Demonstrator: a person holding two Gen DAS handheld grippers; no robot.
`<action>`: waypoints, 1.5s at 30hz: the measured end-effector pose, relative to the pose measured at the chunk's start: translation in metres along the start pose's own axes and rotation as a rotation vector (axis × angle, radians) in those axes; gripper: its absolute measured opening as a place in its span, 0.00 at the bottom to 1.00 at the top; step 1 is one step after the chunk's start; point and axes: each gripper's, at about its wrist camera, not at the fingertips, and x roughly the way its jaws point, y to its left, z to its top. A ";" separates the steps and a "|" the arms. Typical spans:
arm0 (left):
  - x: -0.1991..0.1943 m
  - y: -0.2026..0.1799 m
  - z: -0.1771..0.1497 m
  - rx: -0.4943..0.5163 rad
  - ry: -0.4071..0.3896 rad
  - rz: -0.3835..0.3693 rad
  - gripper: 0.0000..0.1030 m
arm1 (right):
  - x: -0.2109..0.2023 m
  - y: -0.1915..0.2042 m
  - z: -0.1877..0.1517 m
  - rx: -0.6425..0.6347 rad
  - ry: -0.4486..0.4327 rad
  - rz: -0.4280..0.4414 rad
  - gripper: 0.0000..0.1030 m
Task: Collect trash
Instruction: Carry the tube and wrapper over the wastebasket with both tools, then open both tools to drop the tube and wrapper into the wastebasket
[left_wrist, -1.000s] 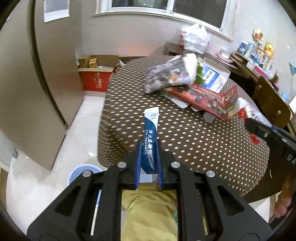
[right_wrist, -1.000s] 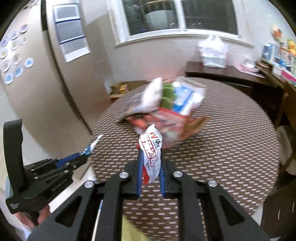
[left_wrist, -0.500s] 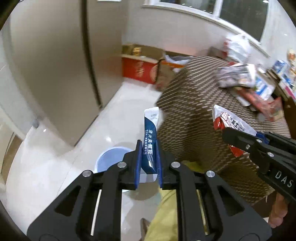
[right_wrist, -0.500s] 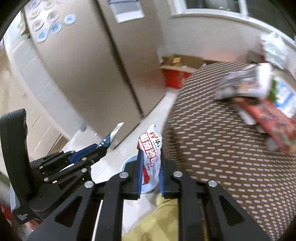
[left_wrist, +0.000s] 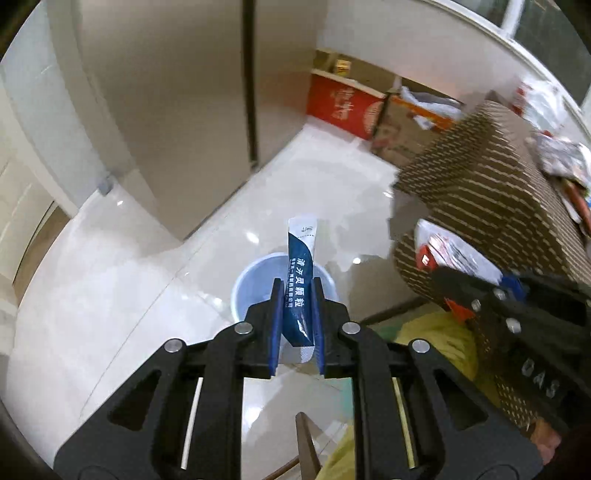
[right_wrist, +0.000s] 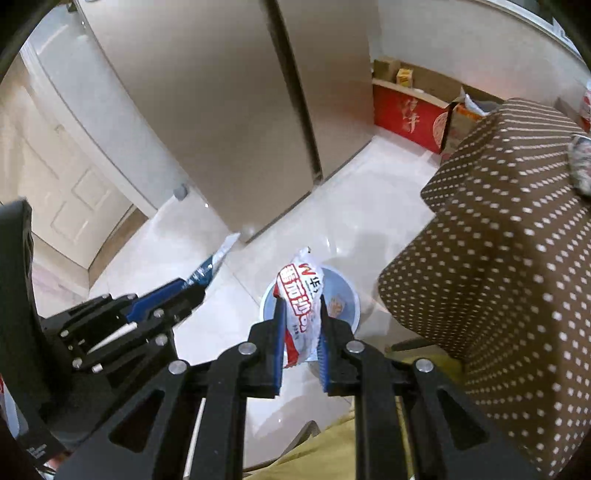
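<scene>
The blue sachet (left_wrist: 300, 291) stood upright between the left gripper (left_wrist: 297, 295) jaws, which were easing open around it, above the pale blue bin (left_wrist: 255, 282) on the floor (left_wrist: 110, 295). The right gripper (right_wrist: 300, 308) jaws pinched a red-and-white wrapper (right_wrist: 301, 295) over the same bin, just beside the edge of the dotted table (right_wrist: 498, 240)

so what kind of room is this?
Probably a home kitchen or dining area. A tall two-door fridge stands on glossy white floor tile, a table under a brown dotted cloth sits beside it, and a small blue bin is on the floor.
</scene>
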 end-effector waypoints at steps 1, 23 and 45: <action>0.002 0.004 0.002 -0.020 0.000 0.016 0.20 | 0.003 0.002 0.001 0.006 0.000 -0.002 0.15; -0.003 0.057 -0.012 -0.119 -0.004 0.039 0.61 | 0.039 0.027 0.016 0.002 0.010 -0.021 0.67; -0.055 0.013 -0.004 -0.026 -0.105 -0.029 0.65 | -0.057 -0.003 -0.002 0.024 -0.154 -0.067 0.67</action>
